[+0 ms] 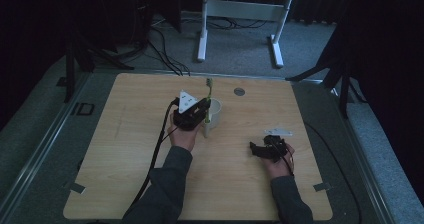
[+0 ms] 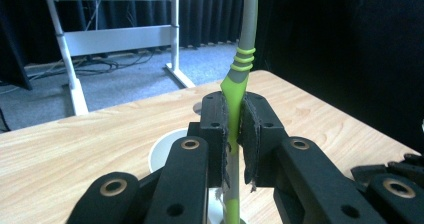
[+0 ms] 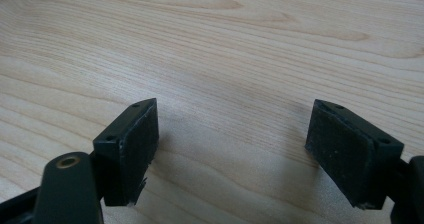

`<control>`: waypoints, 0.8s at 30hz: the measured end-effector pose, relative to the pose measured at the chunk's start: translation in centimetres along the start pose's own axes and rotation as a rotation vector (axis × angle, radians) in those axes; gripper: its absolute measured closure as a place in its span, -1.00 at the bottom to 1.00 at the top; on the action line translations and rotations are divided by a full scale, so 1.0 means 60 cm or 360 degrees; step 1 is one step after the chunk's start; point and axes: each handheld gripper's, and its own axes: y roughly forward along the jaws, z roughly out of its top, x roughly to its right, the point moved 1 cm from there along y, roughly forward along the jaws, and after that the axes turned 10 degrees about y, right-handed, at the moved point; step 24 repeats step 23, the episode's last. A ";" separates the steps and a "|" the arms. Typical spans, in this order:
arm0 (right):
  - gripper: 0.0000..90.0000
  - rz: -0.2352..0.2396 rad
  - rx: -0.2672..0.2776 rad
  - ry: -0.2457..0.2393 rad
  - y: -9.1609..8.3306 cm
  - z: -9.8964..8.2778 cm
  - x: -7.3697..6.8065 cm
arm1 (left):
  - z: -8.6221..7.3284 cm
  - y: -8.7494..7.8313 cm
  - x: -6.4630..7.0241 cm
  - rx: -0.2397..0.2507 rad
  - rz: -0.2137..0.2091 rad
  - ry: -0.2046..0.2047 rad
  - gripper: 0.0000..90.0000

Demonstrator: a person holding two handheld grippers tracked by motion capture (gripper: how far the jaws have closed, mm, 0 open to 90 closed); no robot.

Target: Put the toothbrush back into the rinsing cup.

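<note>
Left gripper view: left claw (image 2: pixel 234 134) clenched on the upright toothbrush (image 2: pixel 239 79) — right claw (image 3: pixel 235 151) released, over bare table (image 3: pixel 225 44).

Near the middle of the table (image 1: pixel 125 149): cup (image 1: pixel 216 113), with toothbrush (image 1: pixel 208 100) upright just at its left, foot on the tabletop in front of the cup. Clamped on the toothbrush from the left, the left gripper (image 1: pixel 200 109). Well apart to the right and nearer the person, the right gripper (image 1: pixel 257 149), low over bare tabletop. Behind the table, on the floor, desk frame (image 1: pixel 240 14).
</note>
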 end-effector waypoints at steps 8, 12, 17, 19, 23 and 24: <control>-0.54 0.0000 -0.0002 -0.0002 0.000 0.000 0.000 | -0.011 -0.004 0.006 -0.0036 -0.0062 -0.0001 0.77; -0.54 0.0001 -0.0002 -0.0001 0.000 0.000 0.000 | -0.018 -0.010 0.011 -0.0151 -0.0067 0.0032 0.12; -0.54 0.0000 -0.0002 -0.0002 0.000 0.000 0.000 | -0.034 -0.022 0.000 -0.0174 -0.0109 -0.0020 -0.18; -0.54 0.0000 -0.0002 -0.0001 0.000 0.000 0.000 | -0.038 -0.027 -0.004 -0.0182 -0.0107 -0.0030 -0.21; -0.54 0.0000 -0.0001 -0.0003 0.000 0.000 0.000 | -0.046 -0.040 -0.007 -0.0191 -0.0114 -0.0024 -0.24; -0.54 0.0000 -0.0001 -0.0003 0.000 0.000 0.000 | -0.046 -0.040 -0.007 -0.0191 -0.0114 -0.0024 -0.24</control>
